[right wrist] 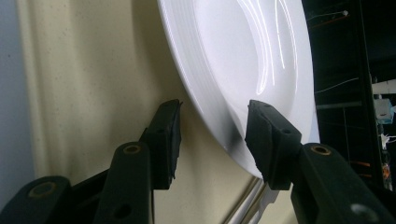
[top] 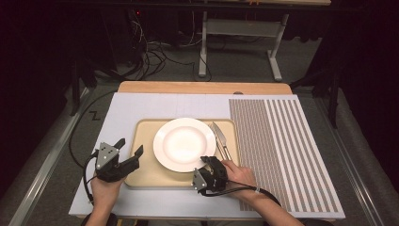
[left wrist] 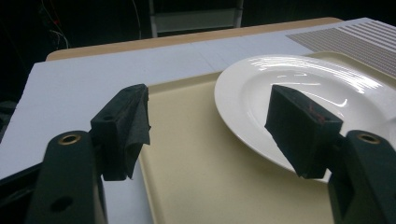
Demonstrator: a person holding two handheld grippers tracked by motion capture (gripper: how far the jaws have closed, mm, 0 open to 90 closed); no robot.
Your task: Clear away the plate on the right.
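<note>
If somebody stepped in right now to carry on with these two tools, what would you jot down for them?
Left hand-held gripper: open, holding nothing, above the left edge of the beige tray.
Right hand-held gripper: jaws straddling the near rim of the white plate, one under it and one over; the pads do not look pressed on yet.
Things: the plate lies flat on the tray; metal tongs lie on the tray to the plate's right.
Done: the right hand-held gripper is lined up on the rim.
Left: probably close on the rim and lift the plate; the tongs are untouched.
</note>
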